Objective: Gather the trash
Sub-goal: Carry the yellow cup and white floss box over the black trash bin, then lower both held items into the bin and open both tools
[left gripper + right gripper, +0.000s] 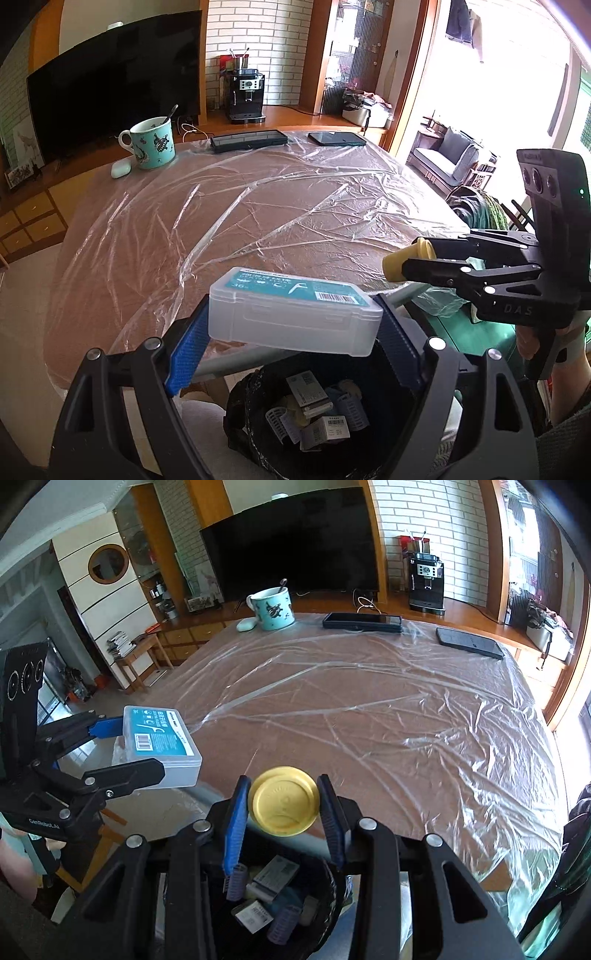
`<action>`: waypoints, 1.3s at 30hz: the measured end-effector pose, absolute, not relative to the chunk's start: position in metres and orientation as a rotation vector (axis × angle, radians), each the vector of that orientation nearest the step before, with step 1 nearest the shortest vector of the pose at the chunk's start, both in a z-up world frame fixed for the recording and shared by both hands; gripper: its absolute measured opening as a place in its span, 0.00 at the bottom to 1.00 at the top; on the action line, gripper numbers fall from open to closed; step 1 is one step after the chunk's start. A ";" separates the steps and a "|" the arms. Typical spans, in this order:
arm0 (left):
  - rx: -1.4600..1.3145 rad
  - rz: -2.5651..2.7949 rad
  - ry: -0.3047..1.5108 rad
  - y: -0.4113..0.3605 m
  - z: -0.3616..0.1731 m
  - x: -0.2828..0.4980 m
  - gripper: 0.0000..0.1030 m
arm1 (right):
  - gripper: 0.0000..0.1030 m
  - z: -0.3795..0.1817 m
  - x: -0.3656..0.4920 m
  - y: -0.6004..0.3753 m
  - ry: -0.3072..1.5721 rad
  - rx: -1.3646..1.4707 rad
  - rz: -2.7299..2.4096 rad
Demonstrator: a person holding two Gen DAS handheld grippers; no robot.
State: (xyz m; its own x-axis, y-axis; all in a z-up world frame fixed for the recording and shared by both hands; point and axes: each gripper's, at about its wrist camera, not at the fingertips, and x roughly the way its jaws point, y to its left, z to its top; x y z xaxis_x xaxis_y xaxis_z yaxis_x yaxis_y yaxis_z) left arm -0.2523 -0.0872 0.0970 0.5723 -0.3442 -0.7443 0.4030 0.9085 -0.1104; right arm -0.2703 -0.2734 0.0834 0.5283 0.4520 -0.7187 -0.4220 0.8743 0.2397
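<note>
Left tongs (291, 325) clamp floss box (295, 310); right view shows yellow lid (283, 800).

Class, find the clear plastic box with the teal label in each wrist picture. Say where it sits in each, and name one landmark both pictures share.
Left wrist view: the box is at lower centre, gripped between the left gripper's blue jaws, above the bin.
Right wrist view: the box is at middle left, held in the left gripper seen from the side.
Shared landmark: the teal mug on the table's far edge.
</note>
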 end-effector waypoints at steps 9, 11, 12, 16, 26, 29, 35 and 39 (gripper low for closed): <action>0.110 -0.495 0.924 -0.085 0.080 -0.287 0.82 | 0.36 0.072 -0.301 -0.272 0.920 0.040 0.551; 0.120 -0.505 0.939 -0.087 0.075 -0.295 0.82 | 0.36 0.067 -0.305 -0.270 0.935 0.038 0.553; 0.126 -0.509 0.944 -0.088 0.073 -0.297 0.82 | 0.36 0.065 -0.307 -0.270 0.942 0.039 0.555; 0.155 -0.524 0.969 -0.092 0.063 -0.306 0.82 | 0.36 0.055 -0.316 -0.266 0.971 0.032 0.559; 0.205 -0.548 1.028 -0.098 0.033 -0.313 0.82 | 0.36 0.025 -0.329 -0.255 1.040 0.007 0.550; 0.225 -0.548 1.048 -0.101 0.021 -0.313 0.82 | 0.36 0.013 -0.331 -0.253 1.062 0.009 0.541; 0.255 -0.542 1.091 -0.106 -0.005 -0.309 0.82 | 0.36 -0.011 -0.329 -0.251 1.103 -0.007 0.501; 0.252 -0.542 1.115 -0.108 -0.020 -0.304 0.82 | 0.36 -0.024 -0.329 -0.252 1.129 -0.006 0.488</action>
State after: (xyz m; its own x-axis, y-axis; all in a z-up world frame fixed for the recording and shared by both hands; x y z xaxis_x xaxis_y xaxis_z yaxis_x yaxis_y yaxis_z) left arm -0.3043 -0.1083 -0.0204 0.3286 -0.2860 -0.9001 0.5316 0.8437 -0.0740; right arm -0.3291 -0.2518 -0.0238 0.3346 0.3710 -0.8662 -0.3771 0.8951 0.2378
